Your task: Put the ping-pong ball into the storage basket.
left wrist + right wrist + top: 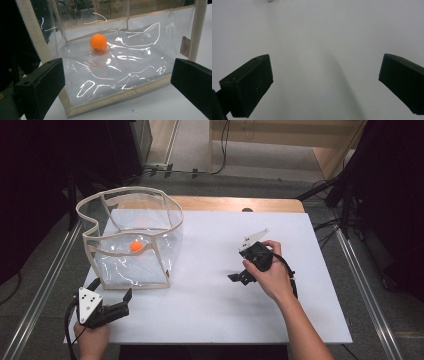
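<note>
Orange ball inside clear bag, both grippers empty over white bench.
Left gripper at seven o'clock, fingers apart, just beside bag's near edge; ball toward bag's far wall; right gripper at three o'clock, fingers spread wide above bare bench.

The clear plastic bag with its beige-trimmed rim stood open at the top on the table's left rear, so the way down to the orange ball inside was unblocked from above. Its transparent front wall barred the left gripper just before it. The right gripper hung over bare white surface, well apart from the bag
</note>
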Available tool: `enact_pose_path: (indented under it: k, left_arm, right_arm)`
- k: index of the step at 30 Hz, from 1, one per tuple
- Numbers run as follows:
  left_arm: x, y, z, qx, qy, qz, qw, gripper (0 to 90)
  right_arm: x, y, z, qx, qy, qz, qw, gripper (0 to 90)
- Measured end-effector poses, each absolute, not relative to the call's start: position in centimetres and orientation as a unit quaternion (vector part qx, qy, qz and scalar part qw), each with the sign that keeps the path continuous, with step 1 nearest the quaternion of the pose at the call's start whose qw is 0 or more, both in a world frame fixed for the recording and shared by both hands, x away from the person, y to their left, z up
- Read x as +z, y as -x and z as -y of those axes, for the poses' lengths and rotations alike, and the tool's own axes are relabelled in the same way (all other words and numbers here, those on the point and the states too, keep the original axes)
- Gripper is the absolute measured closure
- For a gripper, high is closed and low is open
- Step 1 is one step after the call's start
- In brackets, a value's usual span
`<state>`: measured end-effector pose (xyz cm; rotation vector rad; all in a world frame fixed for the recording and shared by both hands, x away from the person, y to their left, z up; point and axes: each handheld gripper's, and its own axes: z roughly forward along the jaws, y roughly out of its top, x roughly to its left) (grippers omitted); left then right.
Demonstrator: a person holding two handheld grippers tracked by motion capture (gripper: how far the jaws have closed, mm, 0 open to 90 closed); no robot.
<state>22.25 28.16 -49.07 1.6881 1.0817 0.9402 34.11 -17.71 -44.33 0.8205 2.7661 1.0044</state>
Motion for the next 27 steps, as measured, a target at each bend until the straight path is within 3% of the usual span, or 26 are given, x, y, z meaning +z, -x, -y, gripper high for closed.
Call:
enact_pose_path:
  k: [27]
  left_arm:
    - [-49.1,-22.3,-28.1,0.381,-0.681,-0.437,0.447,0.0]
  right_arm:
    - [-46.9,-31.7,22.6,0.359,-0.315,-0.877,0.056,0.0]
